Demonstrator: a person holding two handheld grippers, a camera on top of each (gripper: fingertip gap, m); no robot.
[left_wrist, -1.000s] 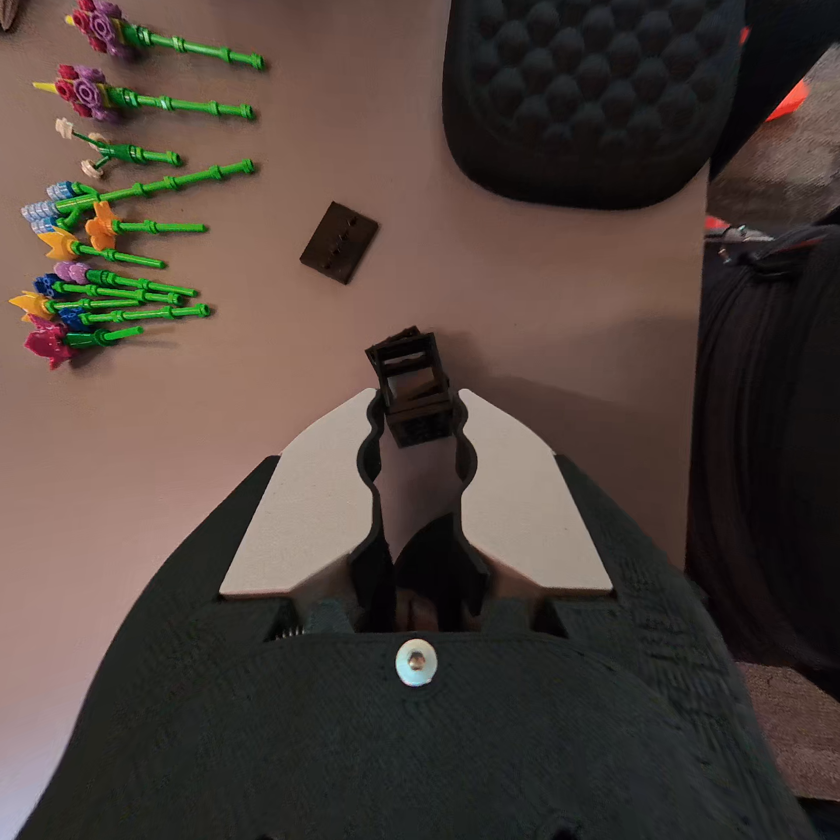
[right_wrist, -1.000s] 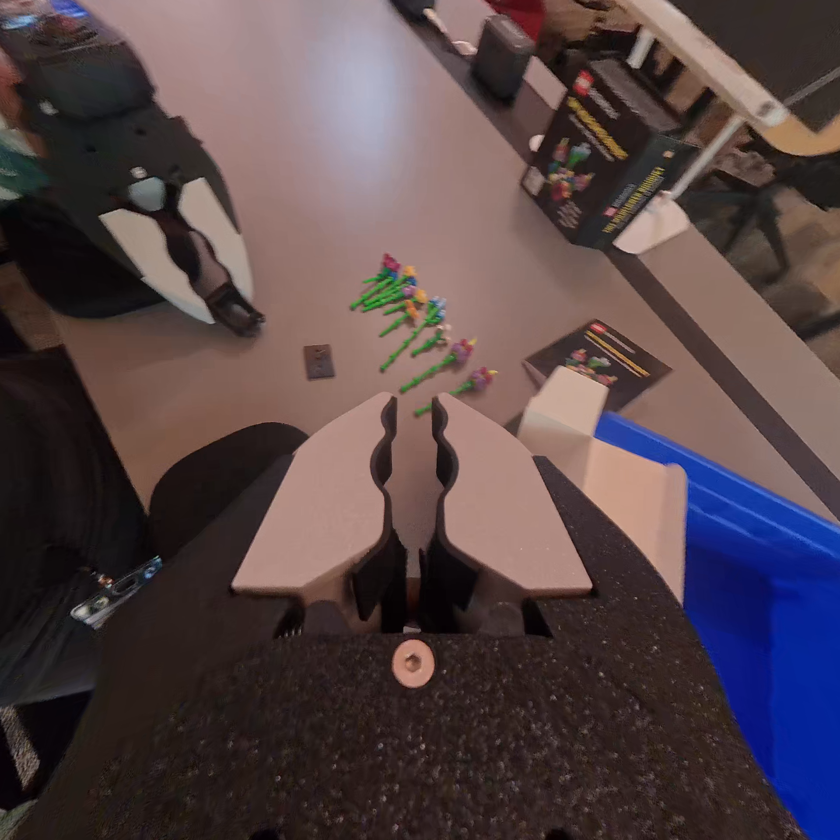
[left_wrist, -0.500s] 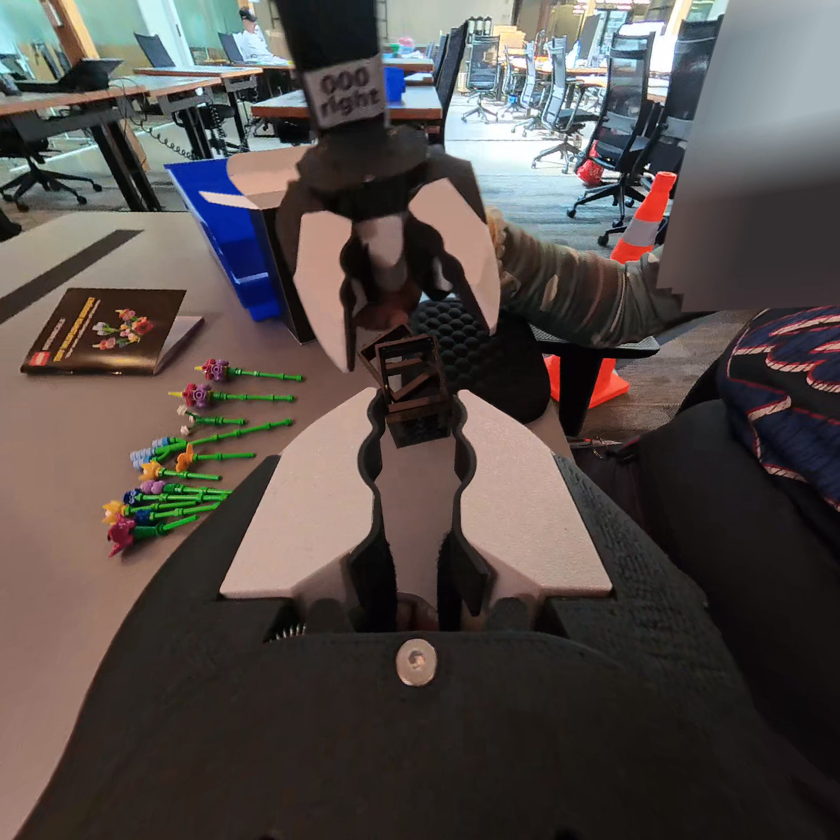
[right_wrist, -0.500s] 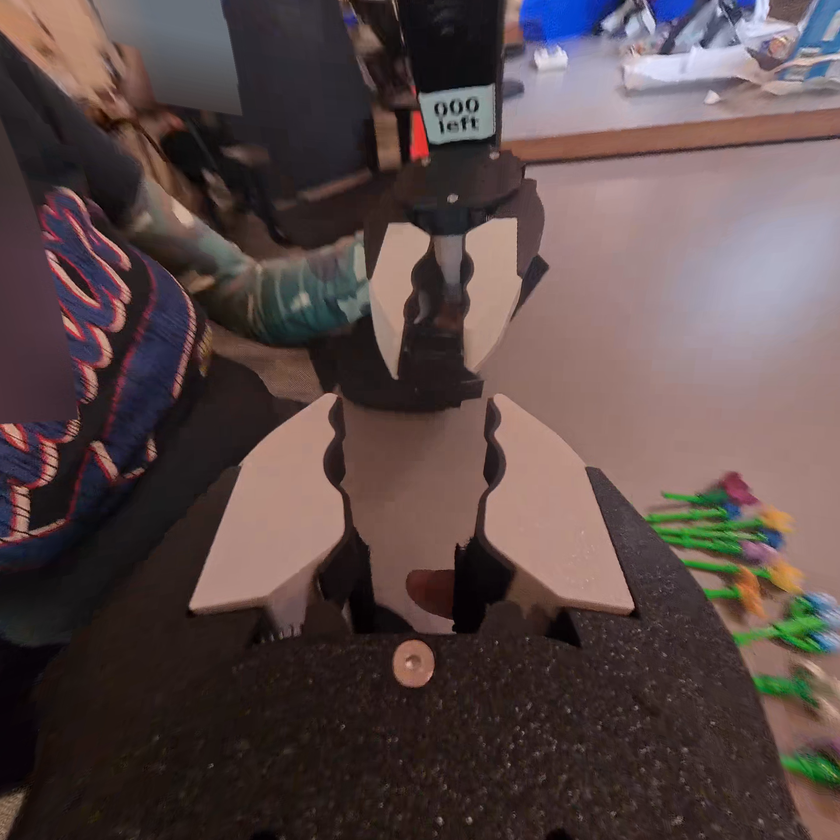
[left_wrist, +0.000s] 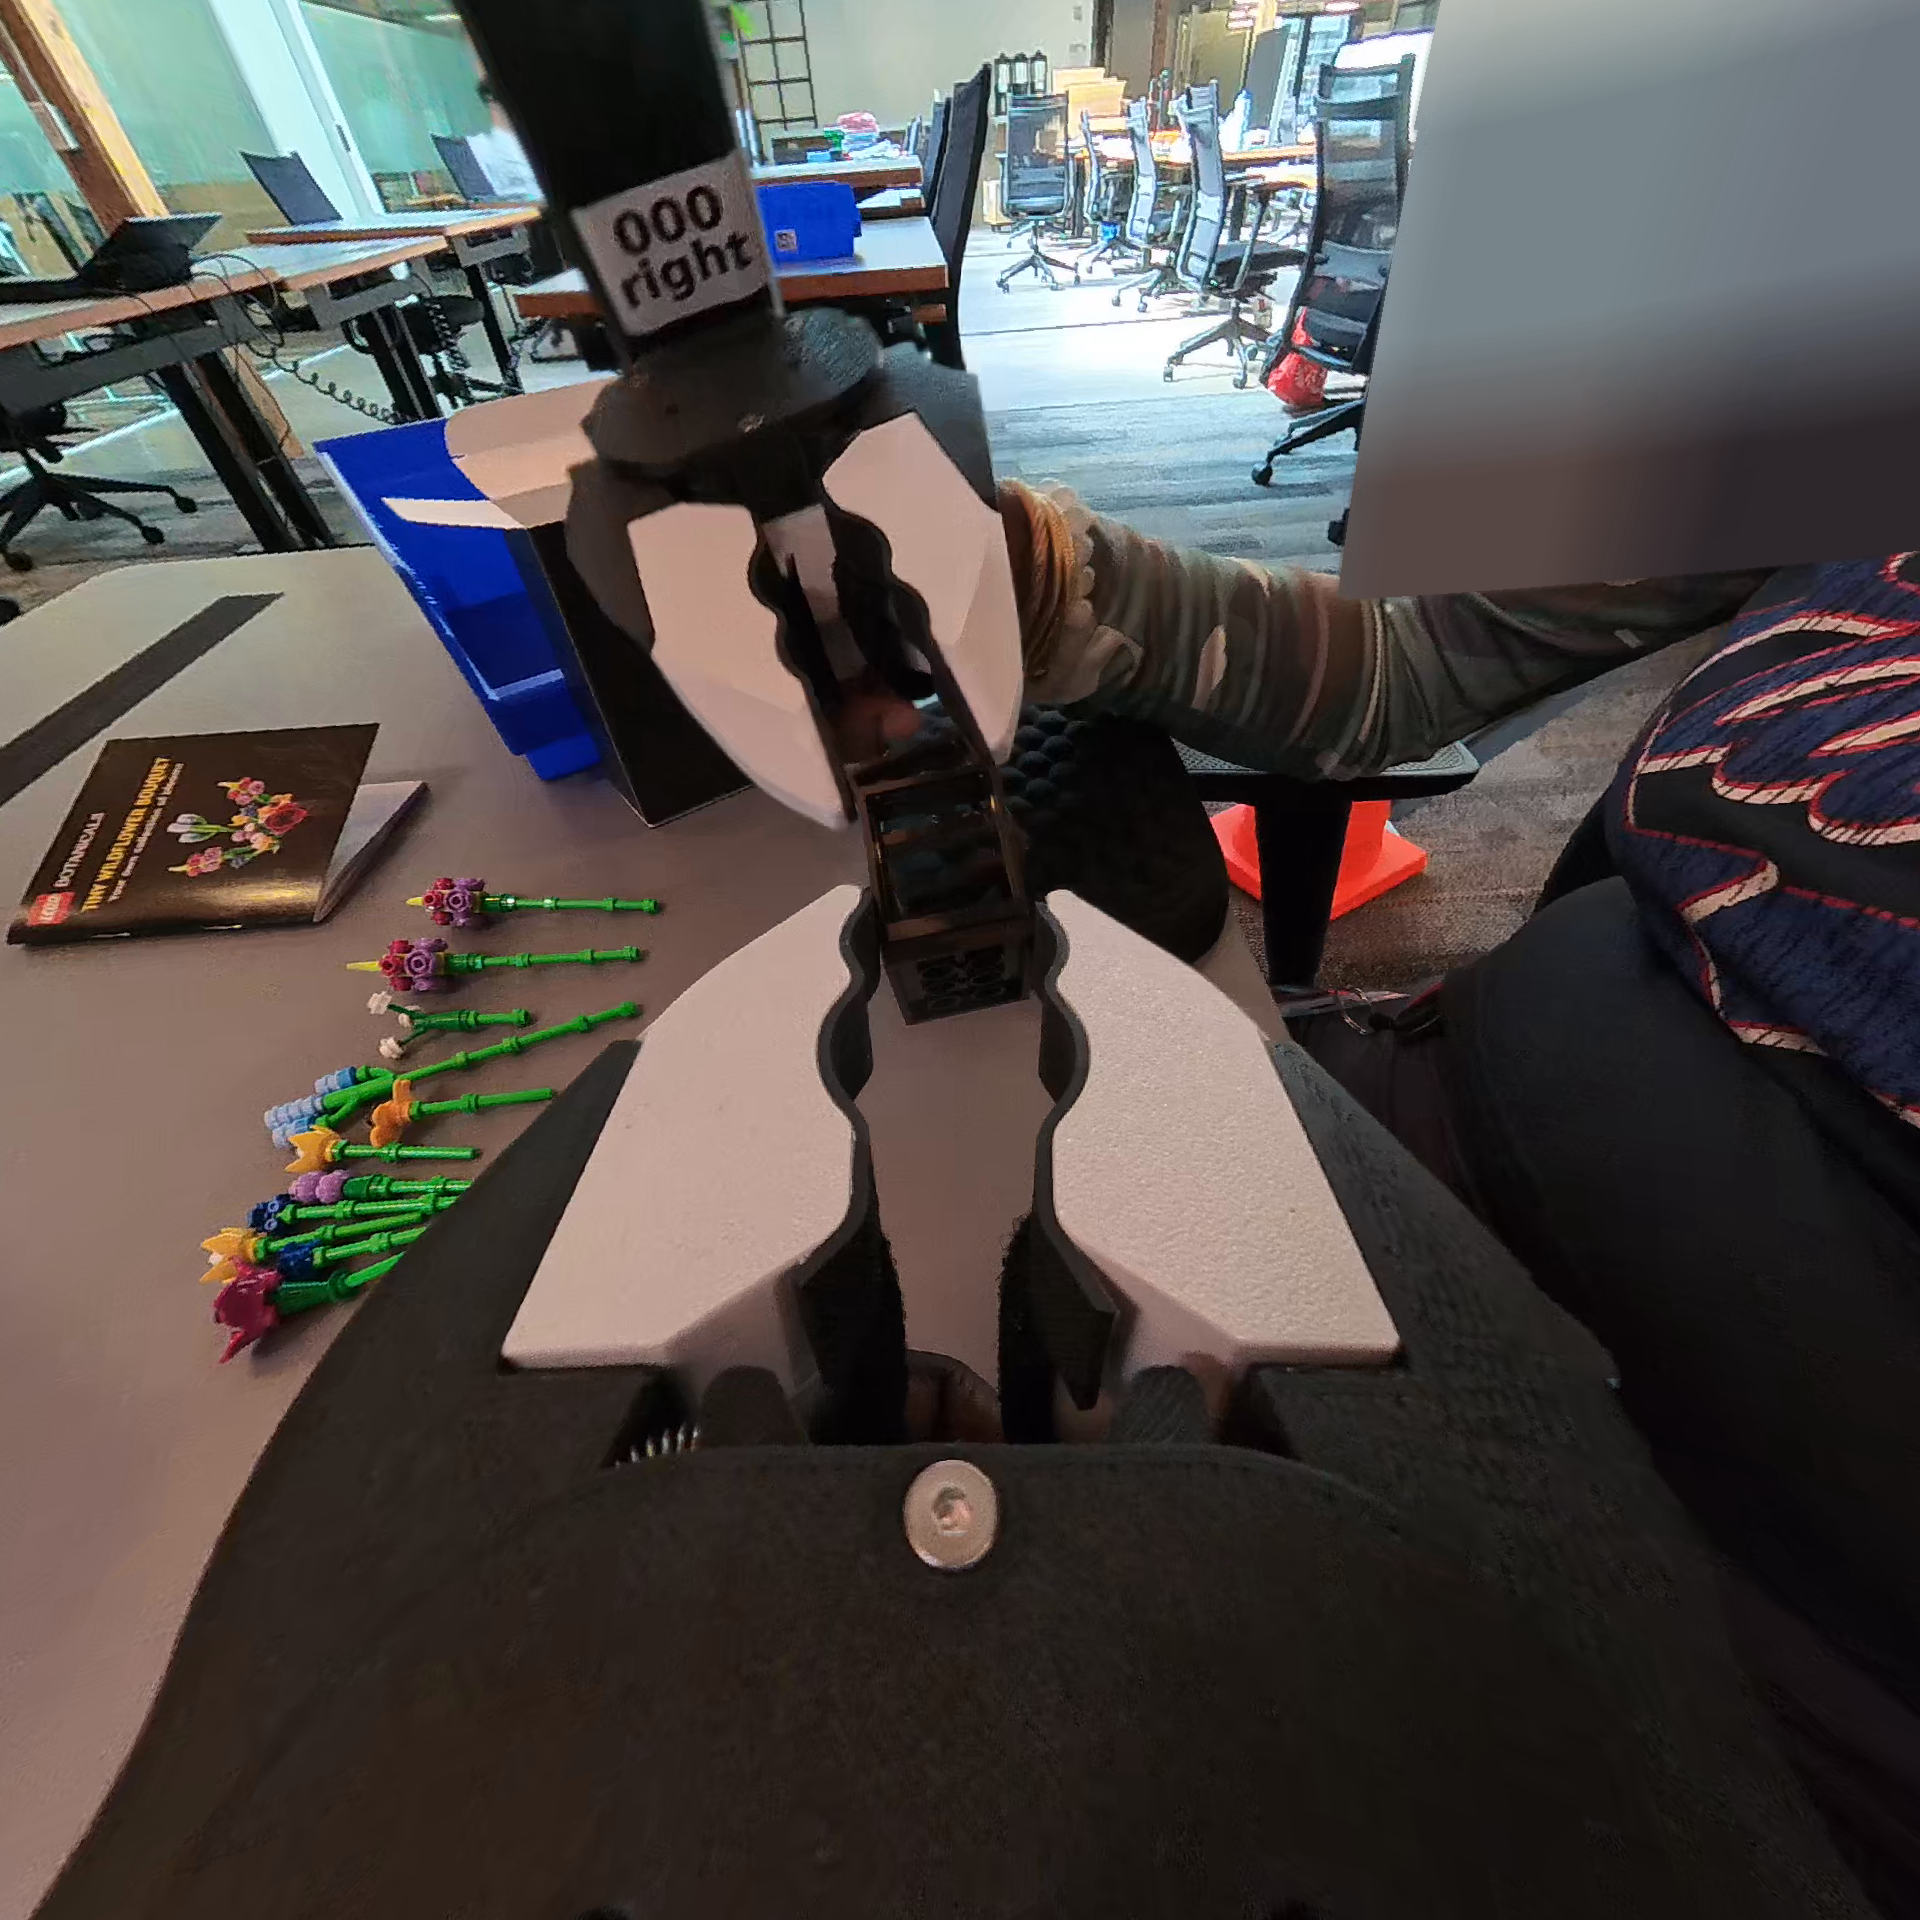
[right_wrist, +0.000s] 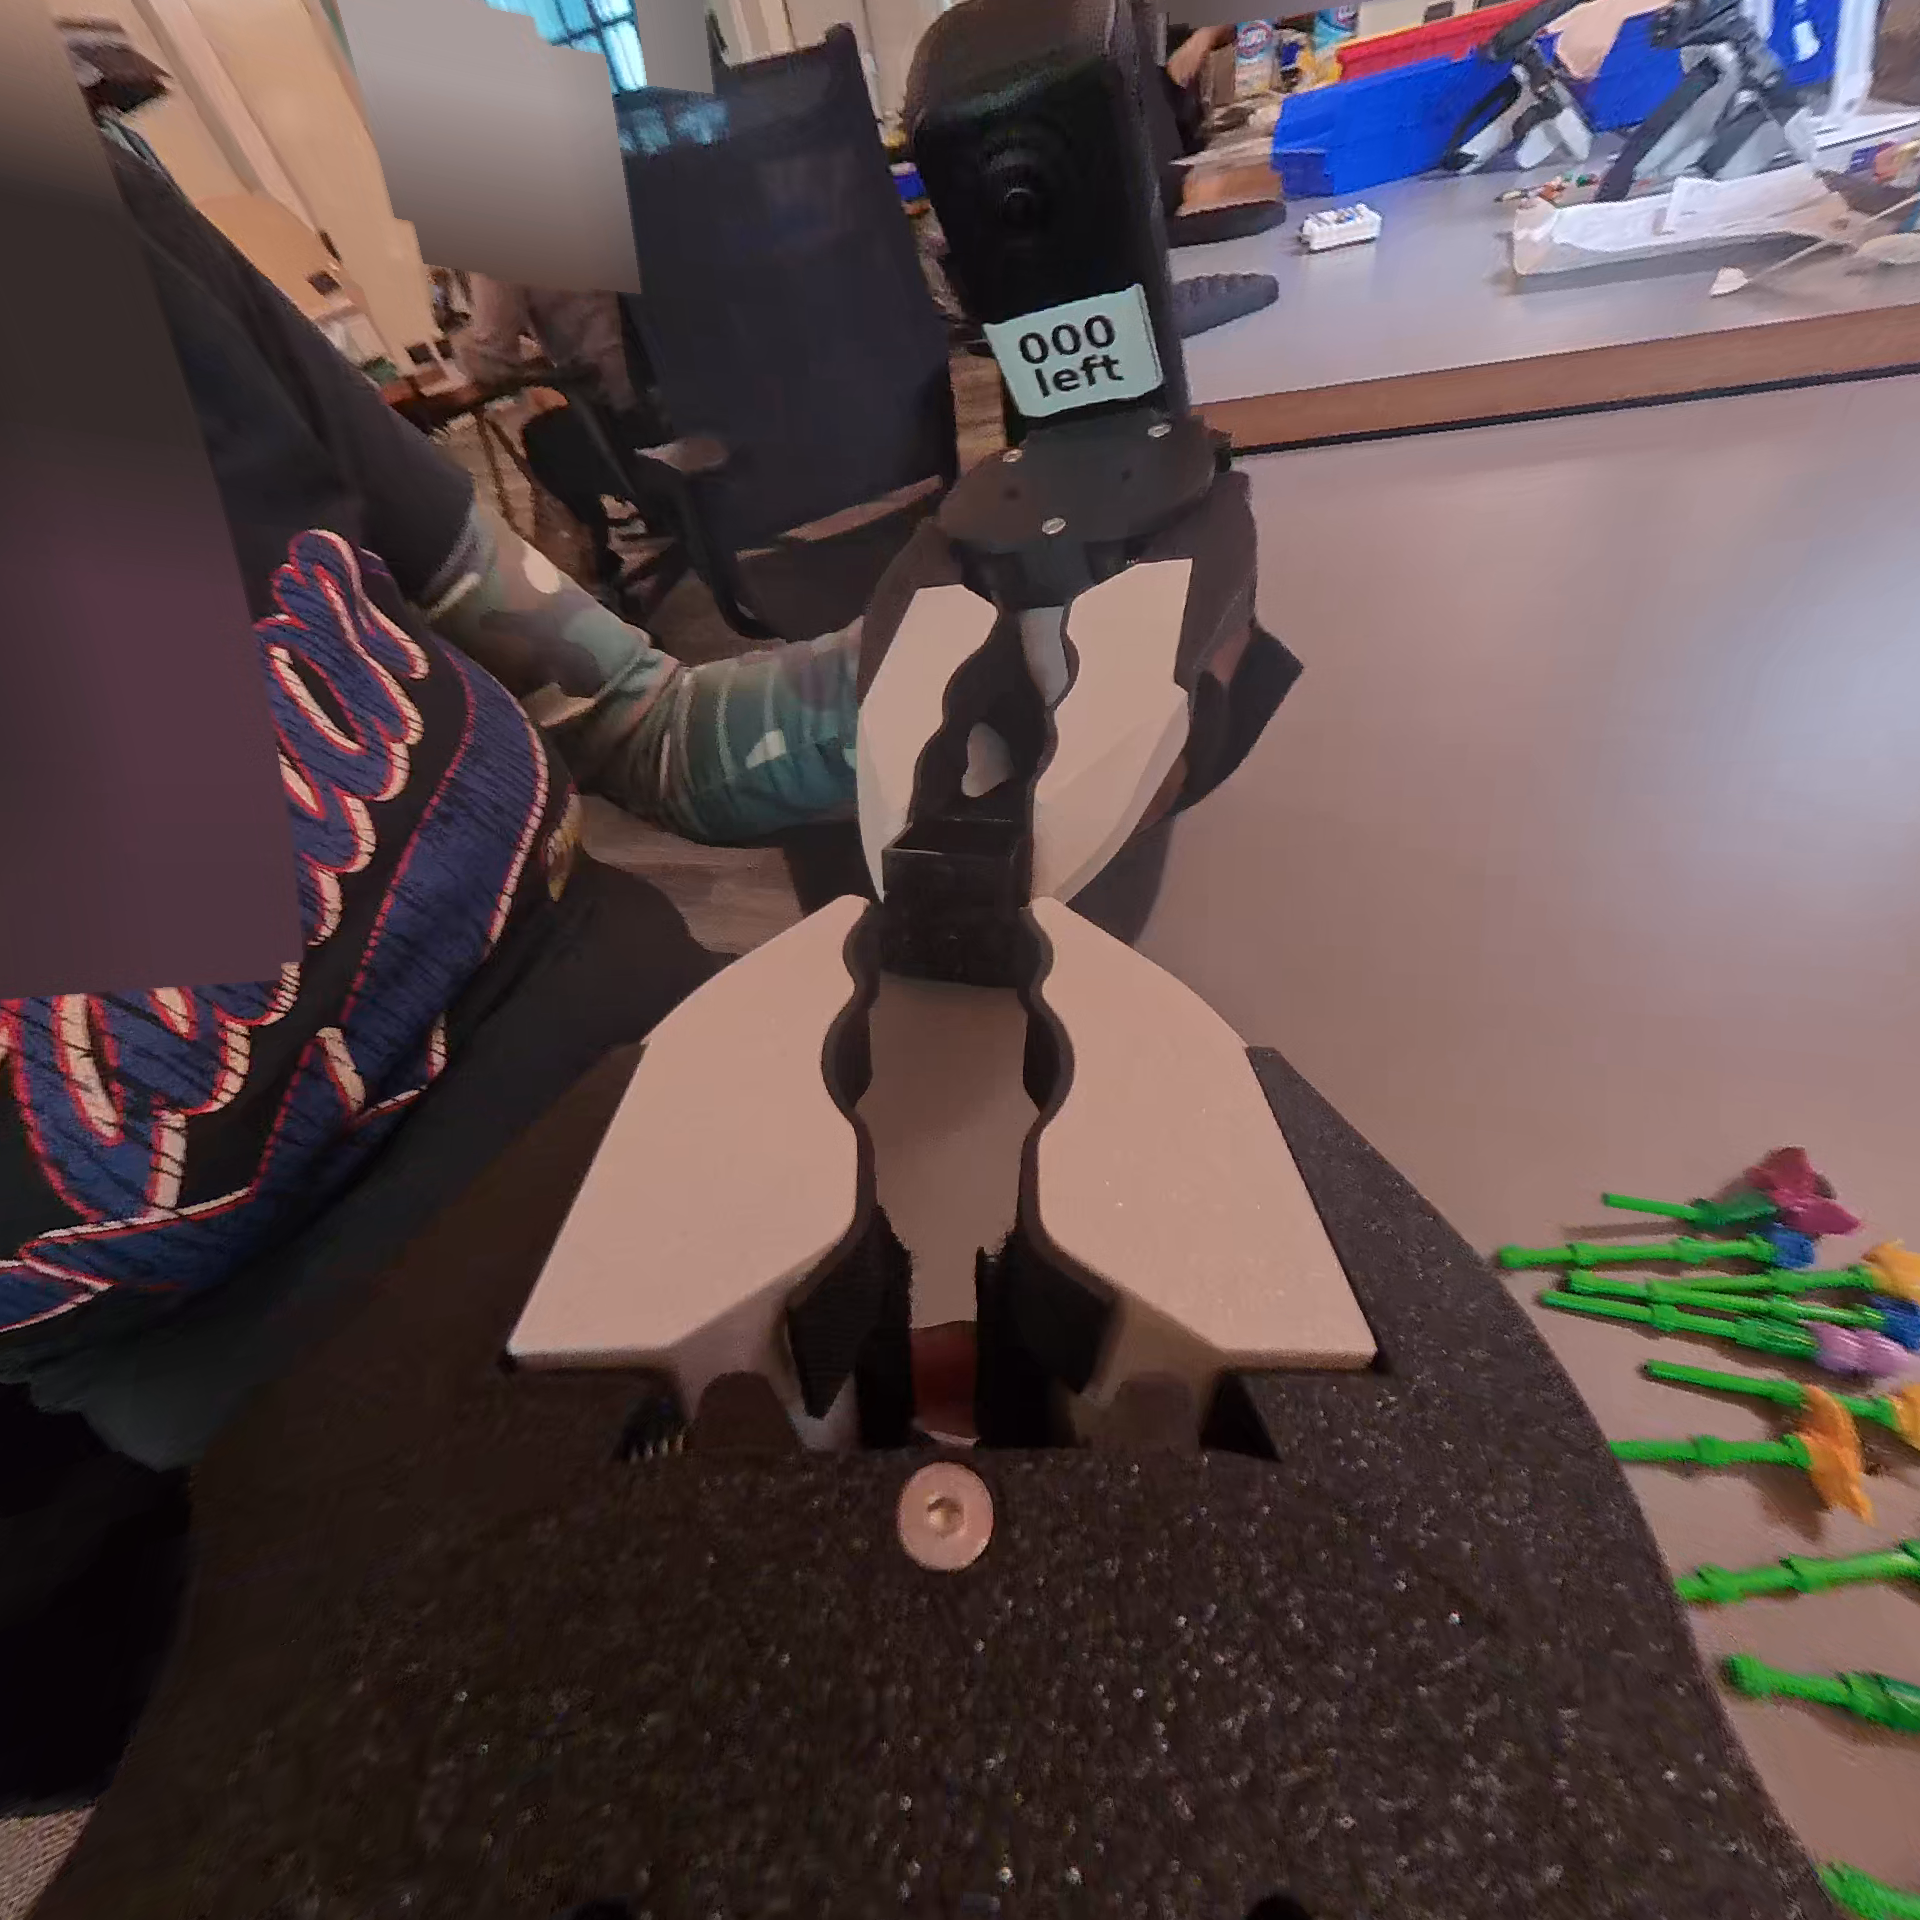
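Left gripper (left_wrist: 951, 935) pinching the near end of a small black box-like piece (left_wrist: 948, 883), right gripper (left_wrist: 914, 790) clamping its far end, both meeting head-on above the table edge. Long axis running straight between them. Each carrying a white sticker. Toy flowers (left_wrist: 416, 1091), booklet (left_wrist: 197, 821), blue bin (left_wrist: 457, 582) sitting on grey table (left_wrist: 114, 1351); office chairs behind.

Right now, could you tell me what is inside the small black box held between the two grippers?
The black box looks hollow and dark through its open frame; nothing shows inside. Both grippers' fingers cover its ends.
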